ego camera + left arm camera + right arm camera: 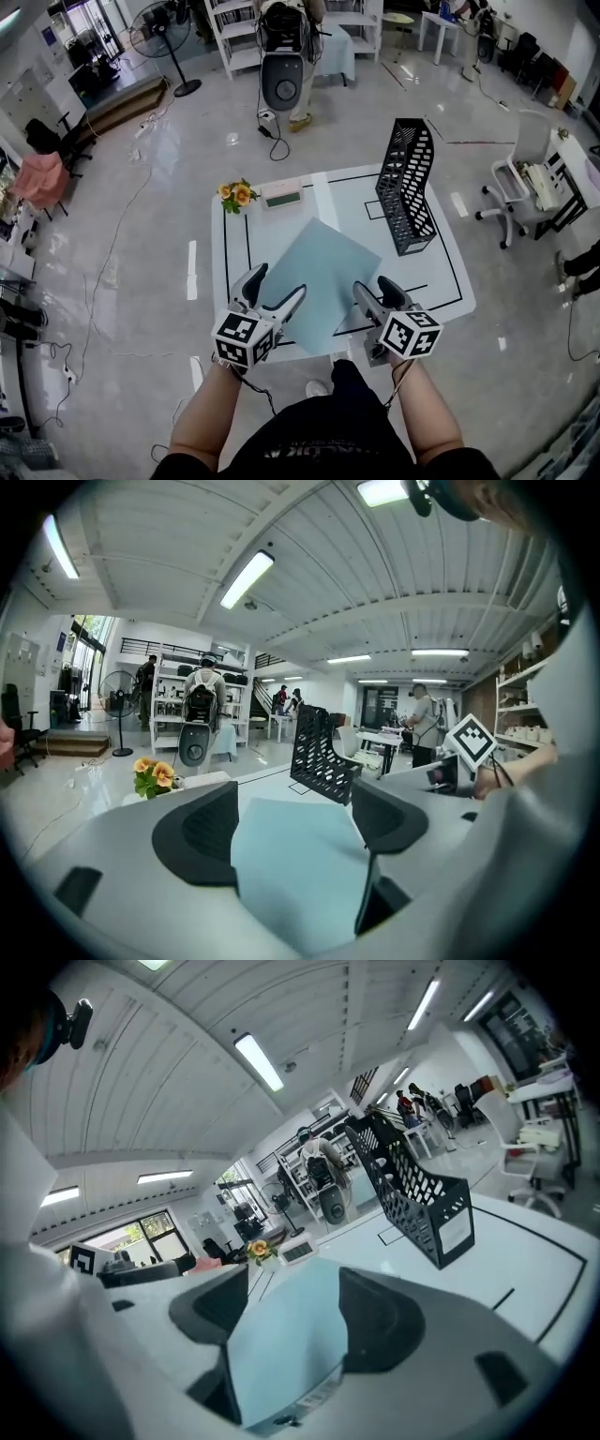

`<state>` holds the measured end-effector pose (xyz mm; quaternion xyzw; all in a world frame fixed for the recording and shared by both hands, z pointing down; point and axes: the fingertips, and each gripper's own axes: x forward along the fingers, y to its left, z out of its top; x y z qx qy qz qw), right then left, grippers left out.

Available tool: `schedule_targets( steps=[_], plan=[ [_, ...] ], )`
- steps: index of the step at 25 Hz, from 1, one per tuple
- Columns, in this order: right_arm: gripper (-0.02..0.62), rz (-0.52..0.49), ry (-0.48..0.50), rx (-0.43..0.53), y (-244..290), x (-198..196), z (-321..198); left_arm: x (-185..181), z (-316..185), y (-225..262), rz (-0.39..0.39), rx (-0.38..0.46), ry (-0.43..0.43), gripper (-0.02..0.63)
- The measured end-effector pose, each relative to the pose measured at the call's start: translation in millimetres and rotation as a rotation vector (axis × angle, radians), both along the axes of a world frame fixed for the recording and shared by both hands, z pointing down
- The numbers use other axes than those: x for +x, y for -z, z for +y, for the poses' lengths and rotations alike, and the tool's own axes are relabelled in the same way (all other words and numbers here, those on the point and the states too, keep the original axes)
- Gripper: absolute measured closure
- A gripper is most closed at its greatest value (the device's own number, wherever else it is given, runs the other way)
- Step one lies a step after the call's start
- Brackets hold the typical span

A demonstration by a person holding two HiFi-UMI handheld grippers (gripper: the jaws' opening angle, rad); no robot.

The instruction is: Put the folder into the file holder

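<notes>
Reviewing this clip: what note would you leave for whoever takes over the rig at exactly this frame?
Left gripper: jaws open, straddling the near left edge of the light blue flat folder, not clamped.
Right gripper: jaws open around the folder's near right edge, not clamped.
The folder lies flat on the white table, turned cornerwise.
The black mesh file holder stands upright at the table's far right, apart from the folder; nothing shows inside it.
Done: both grippers are lined up on the folder.
Left: close on it, lift, stand it on edge, slide it into the holder.

No legible txt; label point(456, 1231) on file holder point(412, 1180) too blurry.
</notes>
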<state>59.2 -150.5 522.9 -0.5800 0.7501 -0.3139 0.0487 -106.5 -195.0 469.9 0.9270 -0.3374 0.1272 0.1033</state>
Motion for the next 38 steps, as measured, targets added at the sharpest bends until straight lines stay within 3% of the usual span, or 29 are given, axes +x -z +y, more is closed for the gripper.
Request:
schedule_targets(
  steps=[19,38],
  plan=[
    [0.285,-0.186,-0.111,-0.291,-108,31,-50,43,-106,-104,-0.200,-0.206,-0.110,0.241],
    [0.272,-0.211,-0.155,-0.457,-153,43,-87,72,-161,-185,-0.282,-0.420,-0.221,0.239]
  ],
)
